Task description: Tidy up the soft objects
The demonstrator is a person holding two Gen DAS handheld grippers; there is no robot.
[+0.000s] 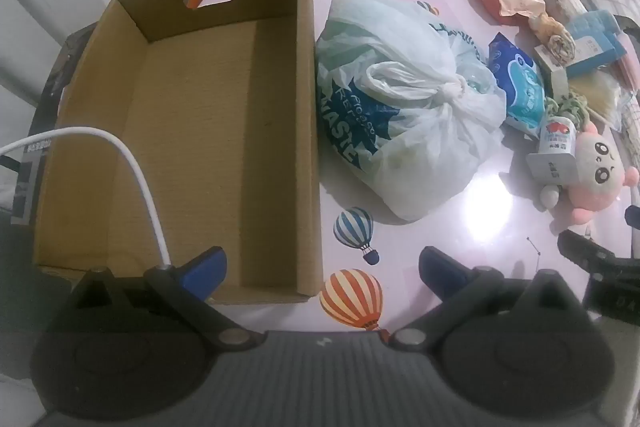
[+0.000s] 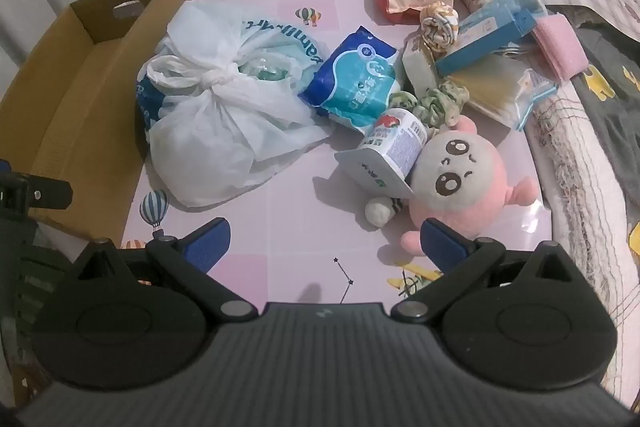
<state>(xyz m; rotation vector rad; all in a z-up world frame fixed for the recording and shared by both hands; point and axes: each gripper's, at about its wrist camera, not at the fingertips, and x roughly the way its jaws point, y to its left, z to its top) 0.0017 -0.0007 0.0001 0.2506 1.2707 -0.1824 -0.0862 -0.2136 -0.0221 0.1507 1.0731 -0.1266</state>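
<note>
Pink balloon-print tabletop (image 1: 460, 219): empty open brown cardboard box (image 1: 192, 131) at left, evidently the receptacle; beside it lie a knotted white plastic bag (image 2: 216, 107), blue-white soft tissue pack (image 2: 356, 79) and pink round-faced plush toy (image 2: 464, 179), unsorted. Left gripper (image 1: 322, 273) hovers over the box's near corner, right gripper (image 2: 326, 245) near the plush; both spread wide, grasping and touching nothing.

Plush toy (image 1: 596, 179) cut off by my left view's right edge; carton (image 2: 396, 147) hides its left cheek; pack labels too small to read.

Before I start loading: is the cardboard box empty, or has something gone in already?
Empty. The left wrist view shows the cardboard box with bare brown floor end to end; the soft items still lie on the table beside it.
</note>
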